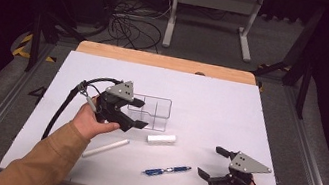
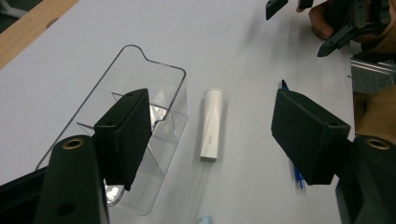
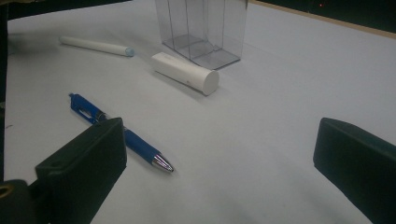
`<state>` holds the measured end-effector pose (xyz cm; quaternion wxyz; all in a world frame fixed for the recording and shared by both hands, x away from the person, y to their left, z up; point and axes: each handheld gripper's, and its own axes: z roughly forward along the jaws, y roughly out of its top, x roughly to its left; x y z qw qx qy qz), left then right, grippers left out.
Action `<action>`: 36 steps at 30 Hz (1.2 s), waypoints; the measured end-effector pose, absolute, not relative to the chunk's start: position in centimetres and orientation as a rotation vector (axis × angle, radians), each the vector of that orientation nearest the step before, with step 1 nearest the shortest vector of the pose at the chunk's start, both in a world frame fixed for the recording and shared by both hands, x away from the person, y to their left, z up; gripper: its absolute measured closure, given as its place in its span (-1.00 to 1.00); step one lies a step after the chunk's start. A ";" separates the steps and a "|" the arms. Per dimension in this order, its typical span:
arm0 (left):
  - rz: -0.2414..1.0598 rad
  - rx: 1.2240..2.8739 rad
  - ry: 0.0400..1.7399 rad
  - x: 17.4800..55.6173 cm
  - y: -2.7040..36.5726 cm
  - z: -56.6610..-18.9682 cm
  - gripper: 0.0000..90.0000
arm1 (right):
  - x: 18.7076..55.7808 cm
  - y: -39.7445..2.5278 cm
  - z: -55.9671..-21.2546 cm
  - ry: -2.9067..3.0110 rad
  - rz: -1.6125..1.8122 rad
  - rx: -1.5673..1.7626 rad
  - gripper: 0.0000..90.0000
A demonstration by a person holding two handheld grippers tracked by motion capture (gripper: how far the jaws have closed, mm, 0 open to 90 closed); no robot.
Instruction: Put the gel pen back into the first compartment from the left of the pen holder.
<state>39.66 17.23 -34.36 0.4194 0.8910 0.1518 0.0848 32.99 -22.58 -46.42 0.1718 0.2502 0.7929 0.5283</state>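
Beside clear box (image 1: 157,107), left tool (image 1: 134,113) agape; right tool (image 1: 214,162) agape near pen (image 1: 167,170).

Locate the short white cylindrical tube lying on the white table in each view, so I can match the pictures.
High view: the short white cylindrical tube lies near the centre, just below the clear plastic divided organizer.
Left gripper view: tube upright in the picture, between the jaws, right of the organizer.
Right gripper view: tube upper centre, in front of the organizer.
Shared landmark: the organizer.

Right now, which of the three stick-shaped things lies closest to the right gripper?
The blue pen, lying just left of the right gripper; the short white tube and long white stick lie farther off.
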 end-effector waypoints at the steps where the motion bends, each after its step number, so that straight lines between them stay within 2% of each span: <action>1: 0.209 2.233 0.378 39.6 17.1 -34.4 -0.35 | 33.0 -22.6 -46.4 2.250 1.500 0.710 -0.93; 20: 0.203 2.234 0.353 37.8 15.2 -34.8 -0.35 | 33.0 -22.6 -46.4 2.248 1.498 0.712 -0.93; 36: 0.125 2.238 0.369 36.8 13.0 -36.4 -0.31 | 32.9 -22.6 -46.4 2.248 1.500 0.705 -0.93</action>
